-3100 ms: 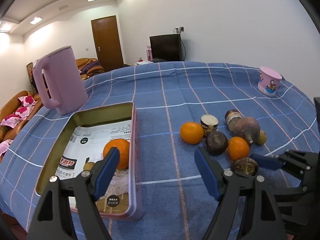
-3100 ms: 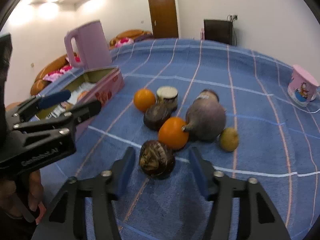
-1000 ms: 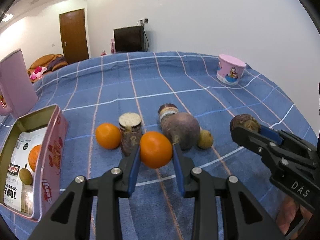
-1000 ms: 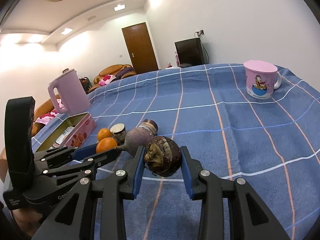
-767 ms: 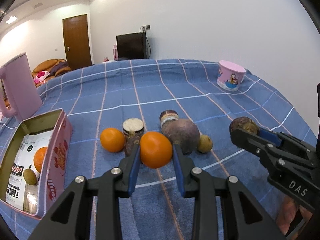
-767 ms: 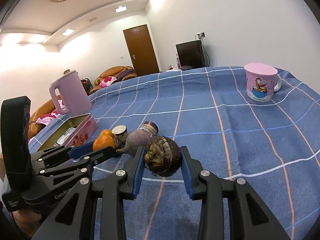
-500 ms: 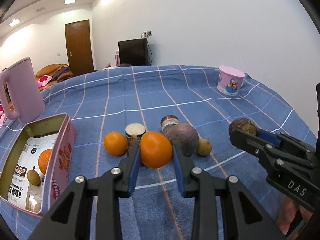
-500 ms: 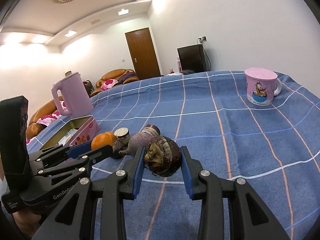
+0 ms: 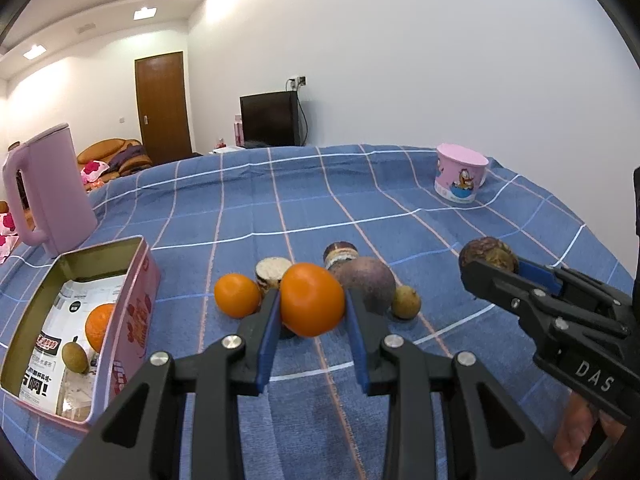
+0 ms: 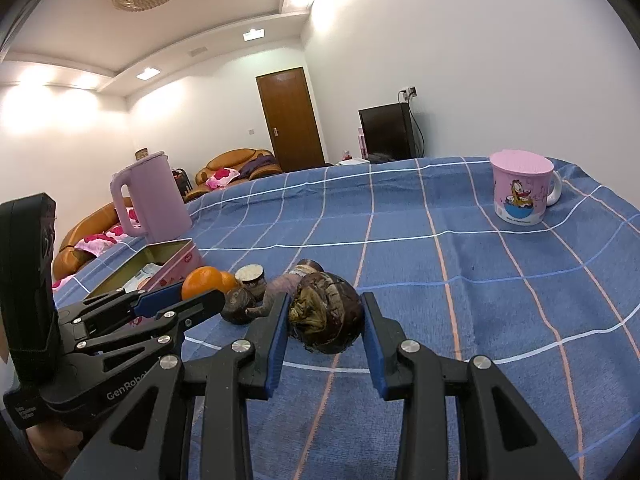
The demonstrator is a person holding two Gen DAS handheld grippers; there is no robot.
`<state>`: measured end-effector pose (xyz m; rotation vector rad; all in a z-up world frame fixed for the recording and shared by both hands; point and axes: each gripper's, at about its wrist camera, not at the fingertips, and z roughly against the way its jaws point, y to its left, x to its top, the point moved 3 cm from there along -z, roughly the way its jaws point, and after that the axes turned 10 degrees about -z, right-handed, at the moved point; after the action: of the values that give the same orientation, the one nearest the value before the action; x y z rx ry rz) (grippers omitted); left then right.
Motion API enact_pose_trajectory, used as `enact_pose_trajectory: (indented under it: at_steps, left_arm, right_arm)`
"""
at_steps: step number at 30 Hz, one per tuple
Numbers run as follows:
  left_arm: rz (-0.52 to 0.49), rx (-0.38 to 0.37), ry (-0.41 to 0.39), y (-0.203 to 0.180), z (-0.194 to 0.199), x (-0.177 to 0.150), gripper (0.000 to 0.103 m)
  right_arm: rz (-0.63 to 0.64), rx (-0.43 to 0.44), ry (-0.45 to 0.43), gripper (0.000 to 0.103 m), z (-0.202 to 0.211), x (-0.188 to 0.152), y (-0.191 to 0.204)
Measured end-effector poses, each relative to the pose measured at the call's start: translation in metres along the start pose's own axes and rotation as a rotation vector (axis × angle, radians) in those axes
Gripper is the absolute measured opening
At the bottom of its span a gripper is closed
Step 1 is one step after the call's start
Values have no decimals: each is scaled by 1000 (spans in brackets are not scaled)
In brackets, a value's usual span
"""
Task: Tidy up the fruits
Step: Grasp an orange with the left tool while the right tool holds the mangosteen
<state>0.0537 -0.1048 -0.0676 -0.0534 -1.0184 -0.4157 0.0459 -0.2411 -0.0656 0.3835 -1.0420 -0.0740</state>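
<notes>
My left gripper (image 9: 312, 314) is shut on an orange (image 9: 311, 305) and holds it above the blue cloth. My right gripper (image 10: 325, 322) is shut on a dark wrinkled passion fruit (image 10: 326, 312), also lifted; it shows at the right of the left wrist view (image 9: 486, 256). On the cloth lie another orange (image 9: 237, 295), a cut dark fruit (image 9: 272, 270), a purple round fruit (image 9: 366, 282) and a small yellow-brown fruit (image 9: 406, 303). A pink tin box (image 9: 132, 320) at the left holds an orange (image 9: 100, 326) and a small brown fruit (image 9: 75, 357).
A pink kettle (image 9: 46, 196) stands behind the tin box. A pink cartoon mug (image 9: 460, 178) stands at the far right of the table, also in the right wrist view (image 10: 522, 188). The table edge runs close on the right.
Both grippers closed on their fruits since three seconds ago and lifted them. Over the last second both have risen and drawn back slightly, the fruit pile looking smaller.
</notes>
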Motion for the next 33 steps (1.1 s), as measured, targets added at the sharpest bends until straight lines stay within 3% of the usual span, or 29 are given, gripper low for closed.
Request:
enact_pose_trajectory:
  at_steps: [33]
  left_arm:
    - [2,55,-124,3,25,0,33]
  right_arm:
    - [48,41,-101,37,20,-2,9]
